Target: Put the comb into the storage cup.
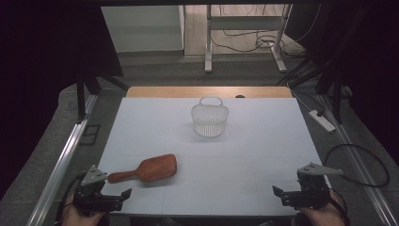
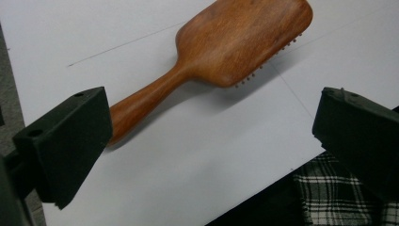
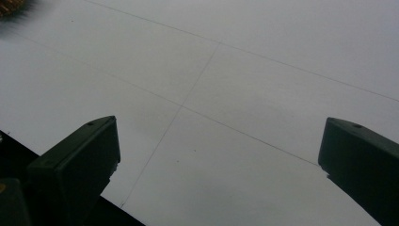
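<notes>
Your left gripper at worktop's front-left corner, jaws spread wide, holding nothing, aimed at hairbrush handle beside it. Right gripper at front-right corner, also wide, free. Basket waits near back edge.

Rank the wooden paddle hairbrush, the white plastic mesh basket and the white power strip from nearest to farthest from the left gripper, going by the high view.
1. Wooden paddle hairbrush: just ahead of the left gripper.
2. White plastic mesh basket: table middle, farther back.
3. White power strip: off the table's right edge, on the floor.
</notes>
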A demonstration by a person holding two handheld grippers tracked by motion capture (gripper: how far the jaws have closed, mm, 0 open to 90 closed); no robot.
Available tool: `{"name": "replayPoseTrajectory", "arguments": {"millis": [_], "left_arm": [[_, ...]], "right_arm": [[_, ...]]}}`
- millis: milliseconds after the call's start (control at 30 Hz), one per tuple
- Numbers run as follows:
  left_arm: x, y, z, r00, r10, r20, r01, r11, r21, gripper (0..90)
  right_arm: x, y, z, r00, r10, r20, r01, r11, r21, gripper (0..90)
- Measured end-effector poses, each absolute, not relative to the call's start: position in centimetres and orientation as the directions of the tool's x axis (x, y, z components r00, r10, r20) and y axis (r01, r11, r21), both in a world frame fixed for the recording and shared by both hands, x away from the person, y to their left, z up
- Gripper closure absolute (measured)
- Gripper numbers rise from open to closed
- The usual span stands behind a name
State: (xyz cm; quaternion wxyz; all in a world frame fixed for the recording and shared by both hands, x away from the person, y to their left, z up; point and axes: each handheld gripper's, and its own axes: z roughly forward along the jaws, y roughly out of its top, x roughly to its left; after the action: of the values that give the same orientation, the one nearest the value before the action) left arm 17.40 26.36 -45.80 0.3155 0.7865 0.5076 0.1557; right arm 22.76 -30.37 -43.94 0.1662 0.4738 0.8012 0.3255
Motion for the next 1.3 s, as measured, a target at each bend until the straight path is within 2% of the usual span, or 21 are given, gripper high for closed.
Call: {"name": "replayPoseTrajectory", "arguments": {"millis": [1000,1300], "left_arm": [[21.4,25.1,-45.9,0.503,0.859,-0.095,0.727,-0.361,0.584,0.0],[23.1,24.9,-45.7,0.51,0.857,-0.077,0.733,-0.386,0.56,0.3]], "right_arm": [[22.8,-30.3,-44.0,-0.502,0.864,0.043,0.649,0.343,0.679,0.0],[22.8,-30.3,-44.0,-0.5,0.865,0.043,0.651,0.343,0.677,0.0]]}}
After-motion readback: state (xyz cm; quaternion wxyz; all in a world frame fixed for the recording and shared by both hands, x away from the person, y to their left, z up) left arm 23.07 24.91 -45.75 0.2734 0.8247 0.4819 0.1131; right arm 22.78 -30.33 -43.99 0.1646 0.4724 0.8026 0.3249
